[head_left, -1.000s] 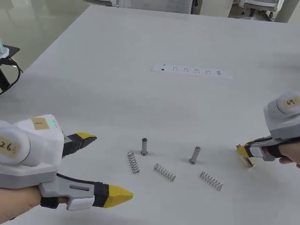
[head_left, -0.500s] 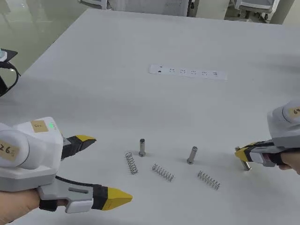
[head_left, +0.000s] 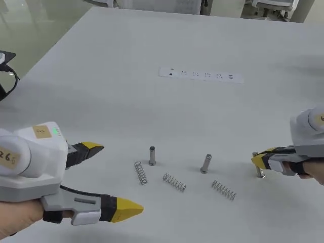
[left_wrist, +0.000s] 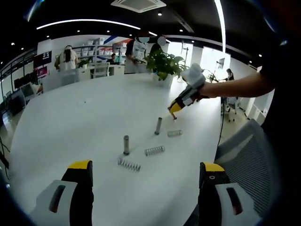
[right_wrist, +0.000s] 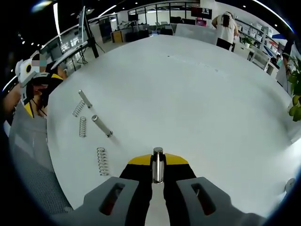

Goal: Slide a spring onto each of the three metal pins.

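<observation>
- Right gripper (right_wrist: 157, 162): the jaws are clamped on the held pin (head_left: 259, 171). In the right gripper view it stands upright between the yellow tips, with its head poking just past them.
- The held pin is to the right of the mid pin (head_left: 205, 163) in the head view and well apart from it. Its foot is at or just above the table (head_left: 126, 91); I cannot tell which.
- Left gripper (head_left: 111, 177): the jaws are spread wide apart. It hovers far to the left of the mid pin, nearer the person.
- The mid pin stands on end on the table, on its own.
- The left pin (head_left: 152, 155) also stands on end, near the mid pin on its left.
- The right spring (head_left: 223, 190) lies flat near the mid pin, to its right and on the person's side. It touches no pin.
- The mid spring (head_left: 174, 182) lies flat to the left of the mid pin and nearer the person, between the two standing pins in left-right terms.
- The left spring (head_left: 140, 172) lies flat further left of the mid pin, just beside the left pin's foot and a little nearer the person.
- The strip (head_left: 201, 75), a white power strip, lies flat well beyond the mid pin toward the far side of the table.
- In the left gripper view, the right gripper is beyond the mid pin, held by a hand on an outstretched arm.
</observation>
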A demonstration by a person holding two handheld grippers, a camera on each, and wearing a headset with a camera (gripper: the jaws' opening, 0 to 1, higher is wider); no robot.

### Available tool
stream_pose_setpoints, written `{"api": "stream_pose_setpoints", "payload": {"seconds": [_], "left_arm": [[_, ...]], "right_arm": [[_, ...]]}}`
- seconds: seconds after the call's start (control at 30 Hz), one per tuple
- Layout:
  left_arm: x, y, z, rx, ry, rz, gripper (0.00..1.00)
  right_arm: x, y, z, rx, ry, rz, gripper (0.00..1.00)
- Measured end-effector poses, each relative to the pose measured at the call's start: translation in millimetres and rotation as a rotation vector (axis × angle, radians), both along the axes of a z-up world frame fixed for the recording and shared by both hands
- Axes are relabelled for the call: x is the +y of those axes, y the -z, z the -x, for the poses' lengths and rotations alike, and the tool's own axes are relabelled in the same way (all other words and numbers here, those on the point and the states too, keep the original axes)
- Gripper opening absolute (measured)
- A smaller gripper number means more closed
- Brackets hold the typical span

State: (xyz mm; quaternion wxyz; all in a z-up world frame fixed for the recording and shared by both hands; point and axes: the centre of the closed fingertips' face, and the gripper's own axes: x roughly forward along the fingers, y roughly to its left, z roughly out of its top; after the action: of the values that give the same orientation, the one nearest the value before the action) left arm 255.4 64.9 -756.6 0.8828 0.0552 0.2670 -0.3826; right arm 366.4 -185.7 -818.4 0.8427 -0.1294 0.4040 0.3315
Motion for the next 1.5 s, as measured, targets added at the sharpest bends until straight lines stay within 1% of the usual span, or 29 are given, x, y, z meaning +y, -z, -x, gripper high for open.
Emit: {"api": "stream_pose_setpoints", "payload": {"seconds": [0.2,0.57,0.73,0.83,0.93,1.17,1.2,1.23,1.33,1.5], "left_arm": [[-0.3,-0.8,0.1,-0.001,0.0,0.002,0.91],[-2.1,-0.3,1.4,-0.001,0.005,0.001,0.91],[-2.6,0.1,2.1,-0.001,0.007,0.002,0.91],[-3.9,3.0,3.9,0.006,0.014,-0.005,0.91],[-6.1,2.3,4.7,0.007,0.019,0.0,0.91],[-6.8,1.2,2.6,0.004,0.024,0.0,0.91],[-6.4,0.9,2.0,0.003,0.022,0.001,0.91],[-6.1,0.7,1.8,0.004,0.022,0.0,0.9],[-5.6,0.5,1.0,0.003,0.021,-0.003,0.91],[-5.2,0.4,0.6,0.004,0.02,-0.003,0.9]], "right_arm": [[0.6,-1.0,1.5,-0.018,-0.01,0.003,0.05],[1.5,-6.5,3.9,-0.053,-0.011,-0.015,0.05],[-1.5,-8.8,5.0,-0.082,-0.007,-0.02,0.05],[-1.9,-8.9,5.6,-0.082,-0.001,-0.028,0.05],[-2.4,-10.4,6.4,-0.098,-0.004,-0.026,0.05],[-2.5,-10.7,9.0,-0.113,0.001,-0.043,0.05],[-2.9,-10.9,9.6,-0.119,0.003,-0.041,0.05],[-4.2,-11.1,9.2,-0.133,0.005,-0.038,0.05],[-7.0,-10.9,9.4,-0.151,0.012,-0.037,0.05],[-8.4,-10.1,11.1,-0.168,0.007,-0.047,0.05]]}}
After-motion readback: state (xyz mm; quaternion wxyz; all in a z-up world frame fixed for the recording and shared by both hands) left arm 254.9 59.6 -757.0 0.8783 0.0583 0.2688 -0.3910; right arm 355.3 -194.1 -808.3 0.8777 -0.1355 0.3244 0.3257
